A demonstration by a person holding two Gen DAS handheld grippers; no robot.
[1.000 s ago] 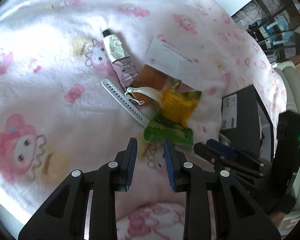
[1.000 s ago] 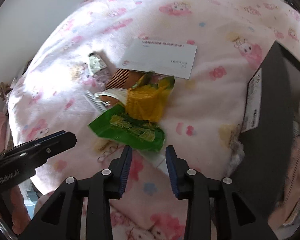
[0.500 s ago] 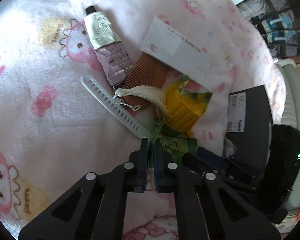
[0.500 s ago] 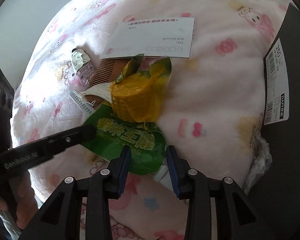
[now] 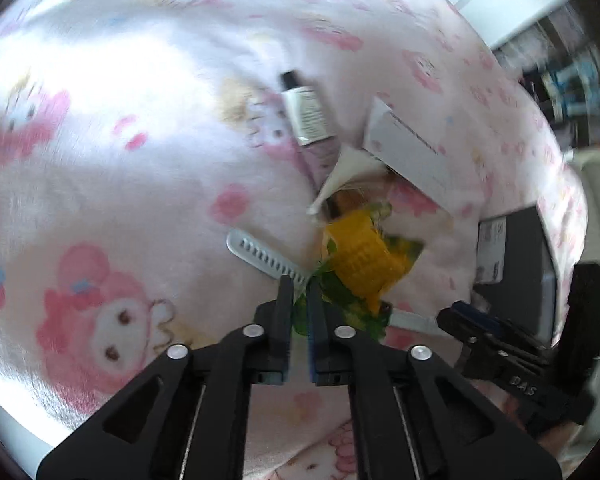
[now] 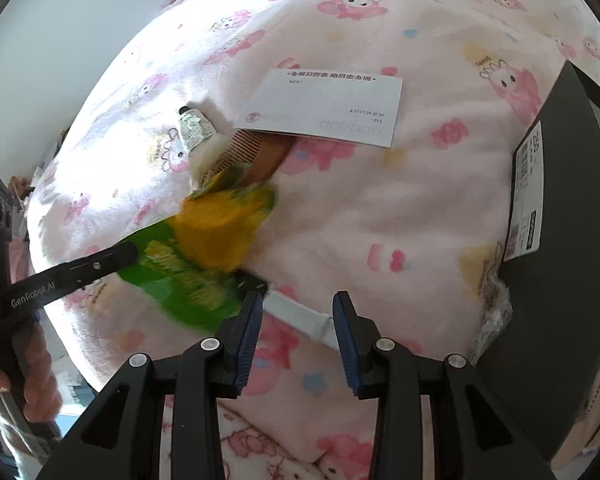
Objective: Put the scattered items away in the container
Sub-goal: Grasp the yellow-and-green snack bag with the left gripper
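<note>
"GenRobot.AI" on left tongs [image 6: 128,252]

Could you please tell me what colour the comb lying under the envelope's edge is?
The comb is brown, seen best from the right wrist.

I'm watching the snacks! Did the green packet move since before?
Yes. The green packet, pinched by the left gripper, slid leftward, farther from the white envelope.

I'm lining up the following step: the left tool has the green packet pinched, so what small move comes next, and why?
Probably lift the green packet slightly and check the hold. The left tool pinches only its corner, its jaws are opening a little, and the yellow packet lies on it. The black container sits to the right.
</note>
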